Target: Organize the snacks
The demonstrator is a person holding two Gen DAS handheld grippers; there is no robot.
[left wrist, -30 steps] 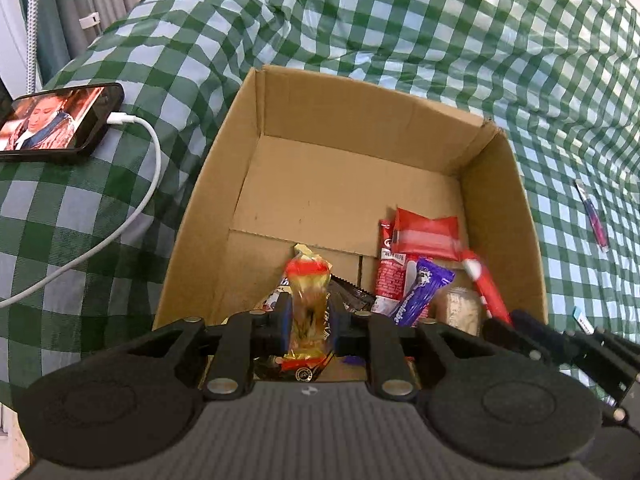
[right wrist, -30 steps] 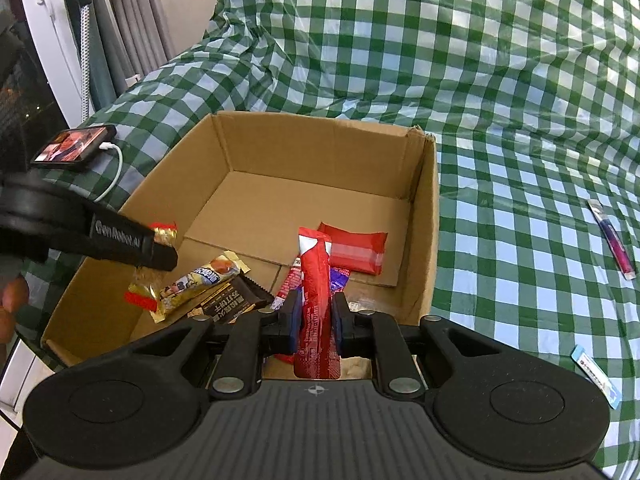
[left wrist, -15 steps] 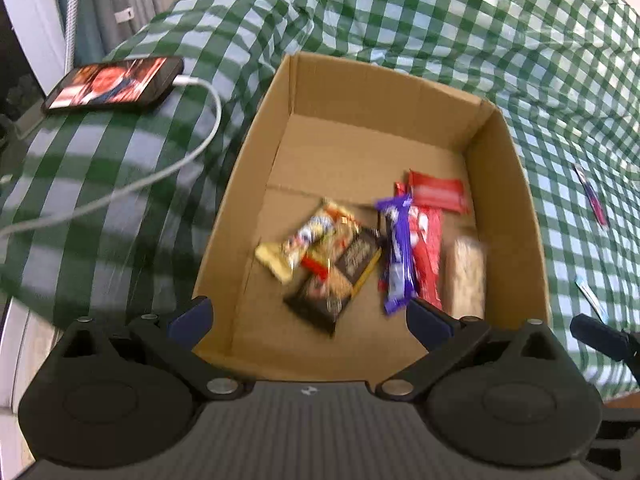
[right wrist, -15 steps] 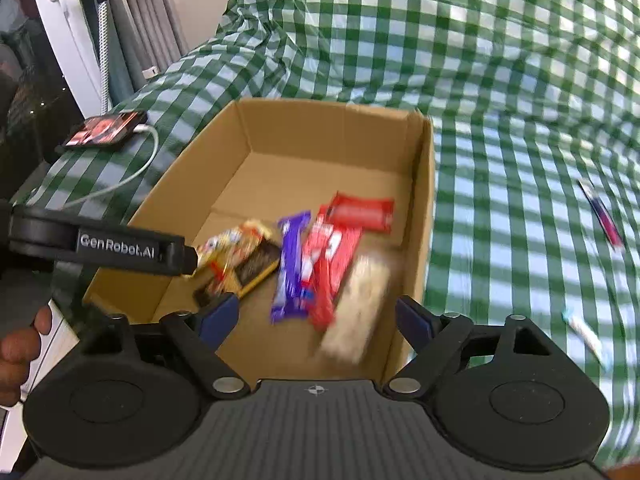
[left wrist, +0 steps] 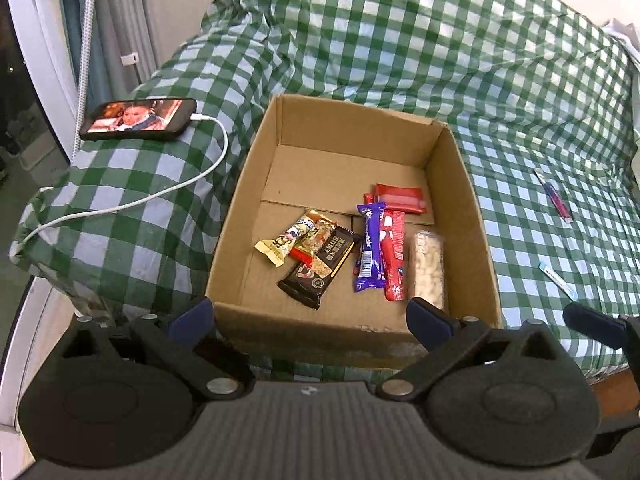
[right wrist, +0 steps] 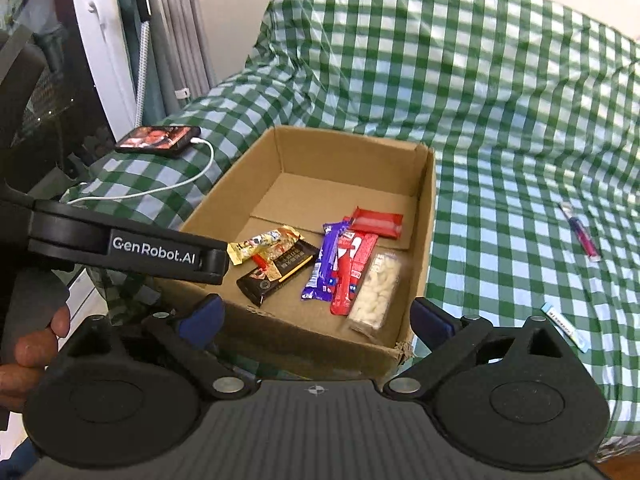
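While both the left claw (left wrist: 310,316) and right claw (right wrist: 316,316) were spread empty, seven snacks (left wrist: 370,248) were seen inside the box (left wrist: 468,216); two small packets (left wrist: 554,200) remained outside it.

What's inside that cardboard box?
The box holds snack bars: purple, red, black, a clear pack. Overlaps hide parts of some.

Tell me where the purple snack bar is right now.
The purple snack bar lies flat inside the cardboard box, right of centre in the left wrist view, between the black chocolate bar and the long red bar.
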